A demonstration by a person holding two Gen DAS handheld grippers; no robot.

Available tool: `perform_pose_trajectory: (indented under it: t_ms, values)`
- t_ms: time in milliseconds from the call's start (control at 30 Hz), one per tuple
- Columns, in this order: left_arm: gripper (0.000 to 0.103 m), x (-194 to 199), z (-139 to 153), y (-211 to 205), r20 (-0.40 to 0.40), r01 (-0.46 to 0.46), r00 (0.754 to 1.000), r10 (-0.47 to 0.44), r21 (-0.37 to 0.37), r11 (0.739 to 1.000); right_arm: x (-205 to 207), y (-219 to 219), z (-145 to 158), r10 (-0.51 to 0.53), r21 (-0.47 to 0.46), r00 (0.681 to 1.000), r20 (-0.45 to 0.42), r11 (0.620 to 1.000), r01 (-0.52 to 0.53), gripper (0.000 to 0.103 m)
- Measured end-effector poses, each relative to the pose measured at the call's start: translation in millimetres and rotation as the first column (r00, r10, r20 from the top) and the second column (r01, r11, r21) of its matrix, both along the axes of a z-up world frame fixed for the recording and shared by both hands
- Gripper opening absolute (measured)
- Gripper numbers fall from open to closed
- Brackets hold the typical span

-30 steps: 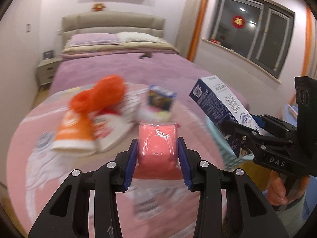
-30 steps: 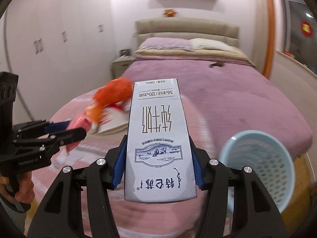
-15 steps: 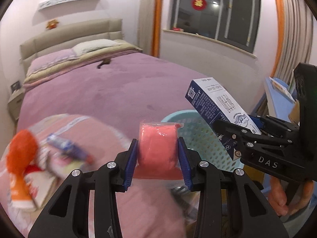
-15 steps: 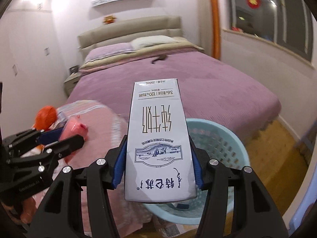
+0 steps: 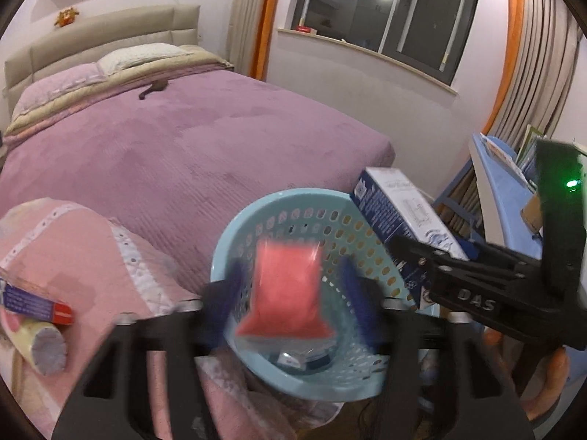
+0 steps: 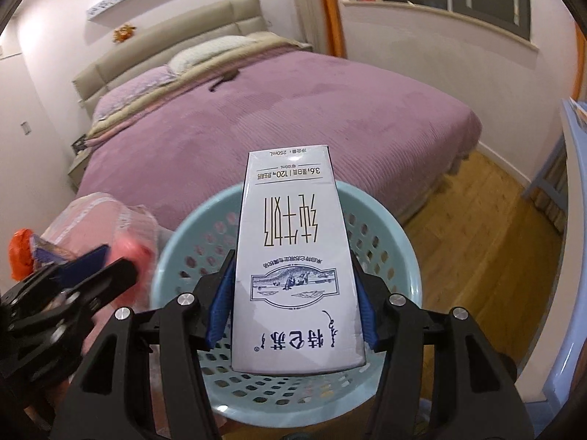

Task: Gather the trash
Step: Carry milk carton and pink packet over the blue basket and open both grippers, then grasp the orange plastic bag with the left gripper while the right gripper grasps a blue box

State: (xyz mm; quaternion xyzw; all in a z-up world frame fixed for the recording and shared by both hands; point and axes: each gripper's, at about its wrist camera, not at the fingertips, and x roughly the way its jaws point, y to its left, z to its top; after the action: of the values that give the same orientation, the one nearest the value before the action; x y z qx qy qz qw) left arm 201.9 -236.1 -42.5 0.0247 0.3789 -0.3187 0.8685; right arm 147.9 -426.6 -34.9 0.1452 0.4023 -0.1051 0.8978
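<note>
My left hand-held gripper (image 5: 290, 289) has its blue-padded jaws spread wide, touching nothing; its fingers (image 5: 227, 293) are motion-blurred. My right hand-held gripper (image 6: 293, 300) is clamped, both blue pads (image 6: 220, 304) pressed flat on what they hold. In the left view the right unit sits to the right, my hand (image 5: 550, 374) gripping its handle.

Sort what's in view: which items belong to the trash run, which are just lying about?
Job:
- pink packet, loose between the open left gripper
- milk carton, clamped in the right gripper
- blue basket
- leftover wrappers on the pink quilt

Lying about:
- bed
- pillows
- window
- blue chair
</note>
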Motion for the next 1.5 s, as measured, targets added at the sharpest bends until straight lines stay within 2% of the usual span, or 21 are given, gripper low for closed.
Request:
perform_pose_trajectory:
  t_ms: [33, 233, 400, 567, 700, 933, 1067, 1233, 1333, 1400, 1500]
  values:
    - [0.075, -1.8, 0.2, 4.0, 0.012, -0.010, 1.000, 0.011, -0.013, 1.000, 2.6, -1.4, -5.1, -0.009, 0.000, 1.000, -0.021, 1.000, 0.009, 0.065]
    - [0.076, -10.8, 5.8, 21.0, 0.024, -0.012, 1.000, 0.013, -0.037, 0.999, -0.7, -3.5, -9.7, -0.012, 0.008, 0.999, -0.031, 1.000, 0.012, 0.065]
    - [0.076, -27.4, 25.6, 49.3, 0.069, -0.029, 0.997, 0.036, -0.099, 0.995, -7.7, 9.7, 9.3, 0.029, -0.005, 0.999, 0.022, 1.000, -0.029, 0.065]
    - [0.075, -45.6, 55.2, 76.6, 0.152, -0.064, 0.985, 0.082, -0.123, 0.990, -15.2, 41.1, 37.8, 0.106, -0.036, 0.990, 0.093, 0.994, -0.103, 0.065]
    - [0.075, -59.4, 78.0, 113.5, 0.209, -0.105, 0.968, 0.136, -0.155, 0.982, -21.6, 77.9, 60.2, 0.192, -0.081, 0.971, 0.145, 0.980, -0.182, 0.065]
    - [0.075, -77.6, 100.2, 177.3, 0.280, -0.210, 0.927, 0.249, -0.161, 0.964, -27.0, 150.6, 87.1, 0.361, -0.141, 0.908, 0.213, 0.931, -0.337, 0.065]
    - [0.075, -79.9, 105.9, 219.0, 0.276, -0.278, 0.907, 0.318, -0.174, 0.945, -24.6, 188.5, 91.7, 0.433, -0.195, 0.875, 0.214, 0.897, -0.396, 0.065]
    - [0.076, -72.4, 103.4, 267.8, 0.250, -0.362, 0.883, 0.397, -0.176, 0.916, -14.7, 226.9, 89.8, 0.511, -0.216, 0.836, 0.200, 0.855, -0.471, 0.065]
    - [0.077, -59.9, 98.3, 290.1, 0.221, -0.388, 0.883, 0.415, -0.159, 0.908, -6.0, 244.9, 87.1, 0.545, -0.222, 0.817, 0.188, 0.834, -0.505, 0.065]
    - [0.083, -48.9, 92.8, 301.4, 0.196, -0.397, 0.887, 0.419, -0.139, 0.907, 0.7, 254.3, 83.7, 0.565, -0.223, 0.806, 0.178, 0.821, -0.526, 0.065]
    - [0.086, -22.8, 79.3, 313.3, 0.142, -0.395, 0.903, 0.406, -0.105, 0.913, 15.4, 268.6, 78.7, 0.584, -0.223, 0.795, 0.162, 0.807, -0.547, 0.065]
